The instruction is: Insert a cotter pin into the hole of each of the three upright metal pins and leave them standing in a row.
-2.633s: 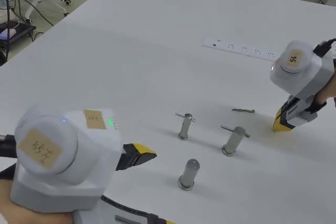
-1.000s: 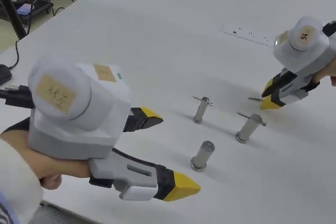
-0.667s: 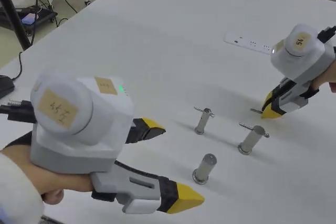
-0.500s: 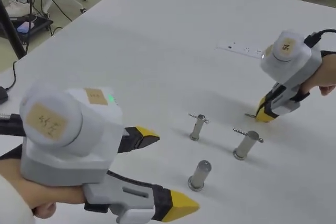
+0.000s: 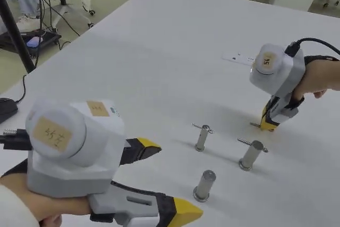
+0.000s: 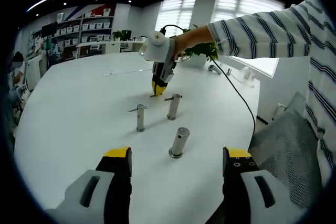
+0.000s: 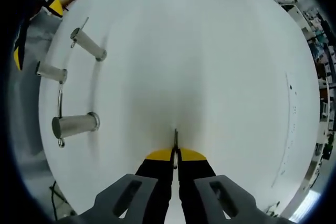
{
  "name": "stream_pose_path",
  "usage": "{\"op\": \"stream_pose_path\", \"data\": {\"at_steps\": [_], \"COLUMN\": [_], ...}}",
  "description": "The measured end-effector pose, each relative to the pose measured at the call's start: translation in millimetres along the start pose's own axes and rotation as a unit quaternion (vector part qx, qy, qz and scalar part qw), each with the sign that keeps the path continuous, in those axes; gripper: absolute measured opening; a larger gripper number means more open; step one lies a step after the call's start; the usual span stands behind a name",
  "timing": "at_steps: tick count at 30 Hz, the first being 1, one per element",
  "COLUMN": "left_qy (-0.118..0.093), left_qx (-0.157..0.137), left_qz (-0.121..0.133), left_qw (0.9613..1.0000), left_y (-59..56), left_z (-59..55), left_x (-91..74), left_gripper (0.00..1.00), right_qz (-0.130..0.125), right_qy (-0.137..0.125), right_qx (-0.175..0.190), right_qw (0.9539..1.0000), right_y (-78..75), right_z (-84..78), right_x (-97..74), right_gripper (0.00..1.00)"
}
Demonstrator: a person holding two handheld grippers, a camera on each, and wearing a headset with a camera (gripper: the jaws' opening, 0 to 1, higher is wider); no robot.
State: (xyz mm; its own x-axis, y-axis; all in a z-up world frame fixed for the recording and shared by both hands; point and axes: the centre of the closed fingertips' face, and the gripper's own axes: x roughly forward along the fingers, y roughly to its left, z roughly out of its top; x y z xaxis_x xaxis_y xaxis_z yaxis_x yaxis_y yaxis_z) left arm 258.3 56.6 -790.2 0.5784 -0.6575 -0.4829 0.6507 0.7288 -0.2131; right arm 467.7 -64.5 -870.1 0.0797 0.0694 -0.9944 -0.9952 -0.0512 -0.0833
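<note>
Cotter pin [image 7: 175, 136] pinched by right gripper [image 7: 175, 157] on table [image 7: 210, 51]: clear in right gripper view, mostly hidden in head view. Left gripper [image 6: 177, 153] spread before bare metal pin [image 5: 203, 184].

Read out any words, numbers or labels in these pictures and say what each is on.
"5" plus an unclear second character, handwritten: round tan sticker on the right gripper.
Handwritten marks, too blurred to read: large tan sticker on the left gripper.
Unreadable: small tan sticker beside it.
Nothing legible: white power strip on the white table.
</note>
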Motion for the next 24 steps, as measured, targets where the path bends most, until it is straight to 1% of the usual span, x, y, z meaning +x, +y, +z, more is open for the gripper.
{"op": "stream_pose_path", "data": {"at_steps": [3, 5, 8, 11, 18, 22, 24], "left_qy": [-0.001, 0.0, -0.003, -0.006, -0.006, -0.006, -0.008], "left_qx": [0.001, 0.005, 0.004, 0.003, -0.001, 0.0, -0.003], "left_qz": [0.003, 0.006, 0.007, 0.01, 0.015, 0.02, 0.021], "left_qw": [1.0, 1.0, 1.0, 0.9999, 0.9999, 0.9998, 0.9997], "left_y": [-1.6, -2.2, -3.1, -3.3, -2.3, -0.8, 0.4], "left_z": [1.8, 2.4, 4.8, 5.8, 4.3, 5.1, 6.4], "left_x": [-1.8, -3.6, -6.2, -8.1, -10.9, -12.7, -13.2], "left_gripper": [0.69, 0.69, 0.68, 0.68, 0.67, 0.66, 0.67], "right_qz": [-0.009, -0.008, -0.01, -0.018, -0.038, -0.06, -0.07], "right_qy": [-0.001, -0.002, -0.008, -0.015, -0.057, -0.072, -0.082], "right_qx": [0.004, 0.007, 0.006, 0.005, 0.008, -0.013, -0.016], "right_qw": [0.9999, 0.9999, 0.9999, 0.9997, 0.9976, 0.9955, 0.994], "right_y": [-0.1, 2.1, 4.2, 3.8, 3.9, 3.9, 4.2], "right_z": [-0.6, -2.0, -3.7, -4.5, -0.5, -0.6, -1.2], "right_x": [-0.6, -1.3, -2.7, -4.8, -25.1, -40.8, -48.9], "right_gripper": [0.02, 0.02, 0.02, 0.02, 0.02, 0.02, 0.02]}}
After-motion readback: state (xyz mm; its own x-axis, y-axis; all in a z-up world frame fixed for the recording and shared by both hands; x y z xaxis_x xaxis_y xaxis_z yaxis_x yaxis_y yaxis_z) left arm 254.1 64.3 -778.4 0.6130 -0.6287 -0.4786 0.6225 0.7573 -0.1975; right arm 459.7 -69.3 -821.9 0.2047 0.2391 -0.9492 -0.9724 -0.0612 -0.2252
